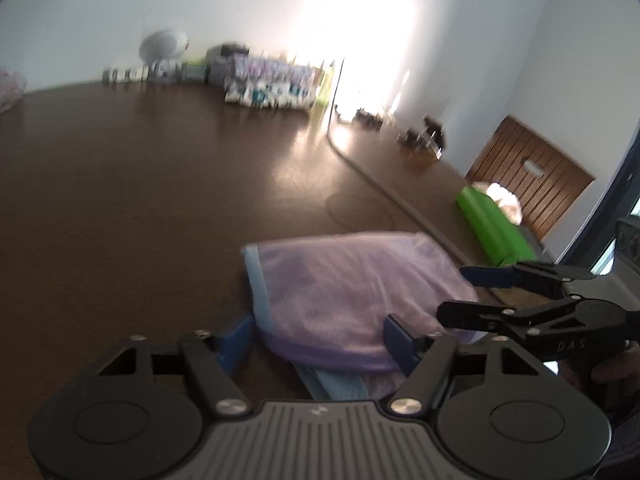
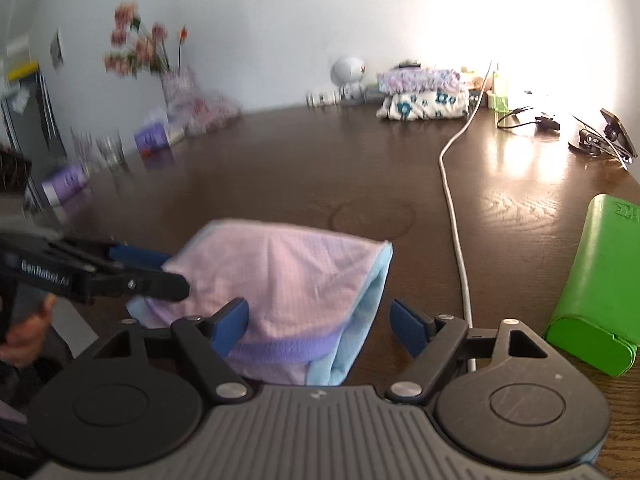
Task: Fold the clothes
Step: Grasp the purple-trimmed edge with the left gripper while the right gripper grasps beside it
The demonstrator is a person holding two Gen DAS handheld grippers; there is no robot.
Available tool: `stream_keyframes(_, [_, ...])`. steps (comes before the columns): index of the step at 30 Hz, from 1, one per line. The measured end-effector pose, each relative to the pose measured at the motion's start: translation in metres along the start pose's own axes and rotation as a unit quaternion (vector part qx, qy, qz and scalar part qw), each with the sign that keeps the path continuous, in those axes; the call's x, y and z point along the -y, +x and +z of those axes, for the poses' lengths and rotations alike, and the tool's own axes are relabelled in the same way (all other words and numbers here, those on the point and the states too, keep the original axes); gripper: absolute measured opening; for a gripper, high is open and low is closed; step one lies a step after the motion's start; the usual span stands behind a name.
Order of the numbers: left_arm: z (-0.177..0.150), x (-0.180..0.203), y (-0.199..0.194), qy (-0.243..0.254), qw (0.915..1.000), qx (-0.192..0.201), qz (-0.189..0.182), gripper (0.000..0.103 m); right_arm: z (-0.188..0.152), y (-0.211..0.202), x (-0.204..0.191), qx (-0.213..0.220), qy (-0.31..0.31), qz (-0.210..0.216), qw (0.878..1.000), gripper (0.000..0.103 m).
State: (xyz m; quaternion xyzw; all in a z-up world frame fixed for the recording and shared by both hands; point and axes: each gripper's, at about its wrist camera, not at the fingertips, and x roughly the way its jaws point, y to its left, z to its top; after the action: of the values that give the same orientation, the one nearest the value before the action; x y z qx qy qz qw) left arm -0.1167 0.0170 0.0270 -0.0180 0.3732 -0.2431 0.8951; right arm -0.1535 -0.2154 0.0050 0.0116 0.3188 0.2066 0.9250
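Note:
A folded pink garment (image 1: 352, 280) with a light-blue edge and a purple band lies on the dark wooden table (image 1: 140, 200). In the left wrist view its near edge sits between the blue pads of my left gripper (image 1: 318, 344), which is open and not pinching it. My right gripper (image 1: 468, 294) comes in from the right, with spread fingers at the garment's right side. In the right wrist view the garment (image 2: 288, 276) reaches between the open fingers of my right gripper (image 2: 320, 326). One pad (image 2: 230, 324) rests over the cloth. My left gripper (image 2: 168, 270) is at the garment's left corner.
A green case (image 2: 592, 280) lies to the right of the garment, with a white cable (image 2: 452, 200) running between them. Stacked folded clothes (image 2: 424, 92), a white round toy (image 2: 350, 74) and flowers (image 2: 136, 48) line the far edge. A wooden chair (image 1: 532, 176) stands beyond the table.

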Motion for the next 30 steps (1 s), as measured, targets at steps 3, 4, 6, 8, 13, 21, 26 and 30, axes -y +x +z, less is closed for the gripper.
stream_keyframes(3, [-0.002, 0.013, 0.003, 0.034, 0.9992, -0.007, 0.017, 0.060, -0.002, 0.001, -0.008, -0.002, -0.012, -0.005, 1.000, 0.074])
stream_keyframes(4, [-0.001, 0.016, 0.004, 0.035, 0.9993, -0.007, 0.014, 0.057, -0.002, 0.002, -0.009, -0.002, -0.012, -0.003, 1.000, 0.072])
stream_keyframes(6, [0.000, 0.017, 0.008, 0.043, 0.9991, -0.002, 0.007, 0.044, -0.002, 0.004, -0.010, 0.004, -0.009, 0.002, 1.000, 0.063])
stream_keyframes(8, [0.005, 0.016, 0.014, 0.063, 0.9978, 0.009, 0.019, 0.046, -0.001, 0.008, -0.010, 0.011, -0.004, -0.003, 1.000, 0.064])
stream_keyframes(13, [0.020, 0.009, 0.007, 0.079, 0.9967, 0.019, 0.009, 0.055, 0.011, 0.003, 0.003, 0.007, 0.049, -0.008, 0.999, 0.078])
stream_keyframes(21, [0.025, -0.015, 0.021, -0.004, 0.9998, -0.019, 0.004, 0.065, 0.017, 0.014, 0.009, -0.008, 0.087, -0.033, 0.996, 0.078])
stream_keyframes(26, [0.016, -0.003, 0.020, 0.025, 0.9996, -0.013, -0.002, 0.043, 0.012, 0.021, -0.016, -0.003, 0.025, -0.039, 0.999, 0.058])
stream_keyframes(30, [0.017, 0.006, 0.026, 0.036, 0.9993, 0.003, 0.007, 0.023, 0.012, 0.027, -0.019, 0.015, 0.034, -0.017, 0.999, 0.032])
